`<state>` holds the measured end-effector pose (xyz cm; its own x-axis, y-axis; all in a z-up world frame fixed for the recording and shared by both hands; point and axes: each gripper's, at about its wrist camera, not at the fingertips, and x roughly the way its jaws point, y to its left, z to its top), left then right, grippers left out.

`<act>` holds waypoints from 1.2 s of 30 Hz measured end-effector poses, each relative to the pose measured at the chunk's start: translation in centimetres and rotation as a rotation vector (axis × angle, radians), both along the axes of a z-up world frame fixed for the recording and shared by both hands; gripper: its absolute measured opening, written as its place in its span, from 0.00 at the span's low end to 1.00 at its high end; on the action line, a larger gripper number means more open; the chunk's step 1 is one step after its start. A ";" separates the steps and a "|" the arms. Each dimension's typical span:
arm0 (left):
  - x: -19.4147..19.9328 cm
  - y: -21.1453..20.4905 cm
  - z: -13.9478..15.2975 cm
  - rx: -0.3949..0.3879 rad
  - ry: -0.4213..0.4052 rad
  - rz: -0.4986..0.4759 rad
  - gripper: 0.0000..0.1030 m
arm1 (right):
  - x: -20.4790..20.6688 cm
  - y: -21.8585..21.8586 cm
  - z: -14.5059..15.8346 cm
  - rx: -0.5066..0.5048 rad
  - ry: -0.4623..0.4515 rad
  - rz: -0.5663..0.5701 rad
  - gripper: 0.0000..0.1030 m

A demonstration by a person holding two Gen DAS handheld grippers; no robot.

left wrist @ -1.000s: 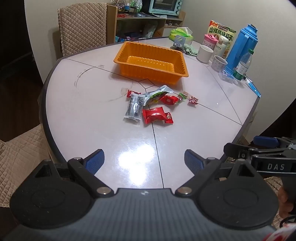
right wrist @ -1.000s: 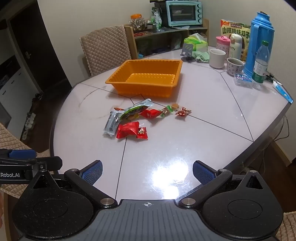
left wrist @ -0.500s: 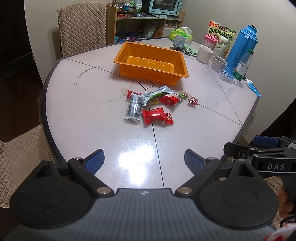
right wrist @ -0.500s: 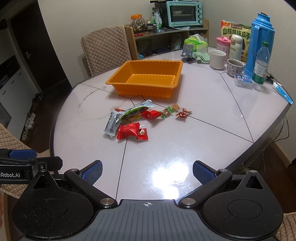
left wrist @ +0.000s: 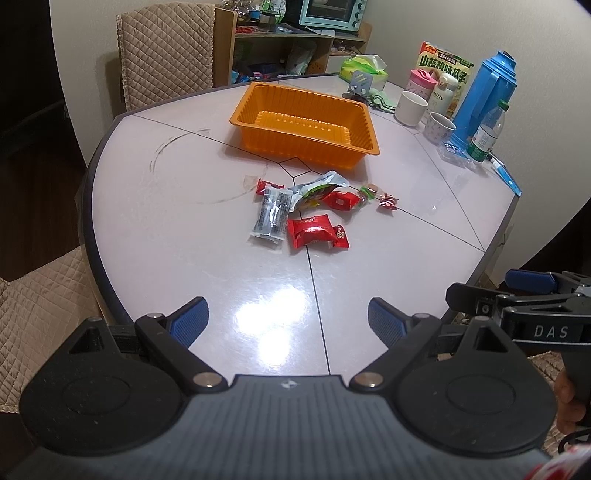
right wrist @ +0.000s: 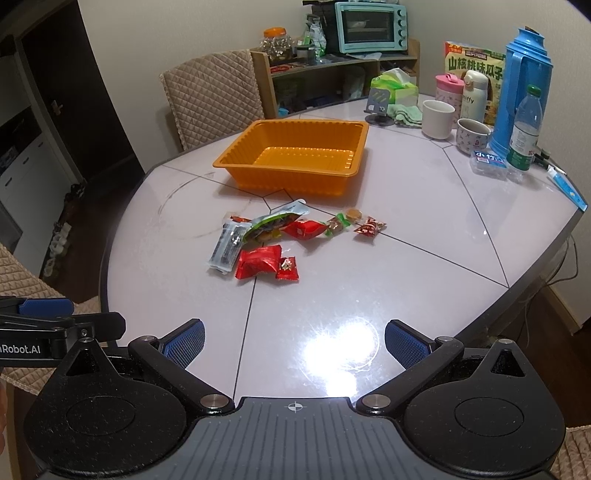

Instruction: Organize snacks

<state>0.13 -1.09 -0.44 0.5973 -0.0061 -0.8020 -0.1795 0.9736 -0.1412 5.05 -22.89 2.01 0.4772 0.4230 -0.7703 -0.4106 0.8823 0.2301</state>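
So both grippers, left [left wrist: 287, 322] and right [right wrist: 294, 344], hang spread and empty over the table's [right wrist: 406, 280] near edge. The snacks [right wrist: 266, 240] lie mid-table, just before the seemingly empty orange tray [right wrist: 295, 181], presumably waiting there for them.

Home dining room. Evidence: round white desk [right wrist: 369, 295] with quilted-cover chair [right wrist: 210, 92] at 11 o'clock. Wooden shelf [right wrist: 332, 74] at 12 o'clock carries a teal toaster oven [right wrist: 371, 26] and a jar [right wrist: 277, 42]. At 1–2 o'clock on the desk: blue thermos [right wrist: 522, 85], water bottle [right wrist: 524, 129], mugs [right wrist: 437, 119], tissue pack [right wrist: 395, 86], boxed snack with Chinese print [right wrist: 476, 59]. Orange tray [right wrist: 295, 158] and loose snack packets [right wrist: 266, 240] mid-desk. Dark doorway [right wrist: 107, 92] at 10 o'clock.
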 end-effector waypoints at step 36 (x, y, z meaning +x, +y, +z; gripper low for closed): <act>0.7 1.7 0.4 -0.012 0.006 0.005 0.90 | 1.2 0.2 -0.7 0.002 0.003 0.008 1.00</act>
